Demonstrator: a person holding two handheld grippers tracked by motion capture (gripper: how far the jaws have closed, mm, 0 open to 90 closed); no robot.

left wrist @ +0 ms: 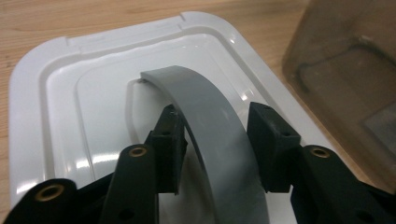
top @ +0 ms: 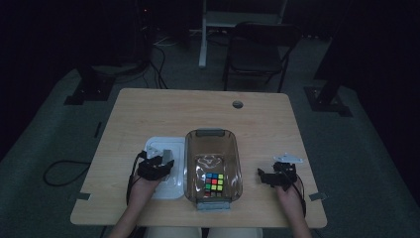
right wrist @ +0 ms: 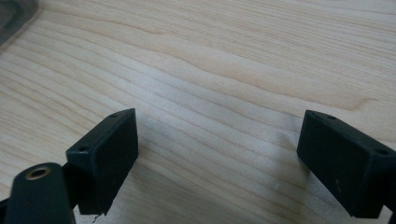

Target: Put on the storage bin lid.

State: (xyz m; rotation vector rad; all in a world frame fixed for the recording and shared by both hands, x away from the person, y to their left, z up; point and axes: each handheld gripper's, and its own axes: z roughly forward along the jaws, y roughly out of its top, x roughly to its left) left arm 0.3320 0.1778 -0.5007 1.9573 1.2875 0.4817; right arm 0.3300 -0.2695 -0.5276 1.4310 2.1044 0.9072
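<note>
A white lid [top: 159, 145] [left wrist: 70, 93] lies flat on the table, left of a clear brownish box [top: 210, 133] [left wrist: 345, 70]. A colourful puzzle cube [top: 214, 182] sits in the box's near end. My left gripper [top: 163, 161] [left wrist: 217, 128] reaches down over the lid. Its pads press on both sides of the lid's arched grey handle [left wrist: 201, 98]. To the right of the box, my right gripper [top: 265, 176] [right wrist: 219, 140] stands open over bare wood [right wrist: 210, 60] with nothing between its jaws.
The box's corner [right wrist: 14, 11] shows at the top left of the right gripper view. A round cable hole [top: 237, 104] sits in the table's far half. A dark chair [top: 257, 49] stands beyond the far edge, and cables [top: 62, 171] trail over the floor at left.
</note>
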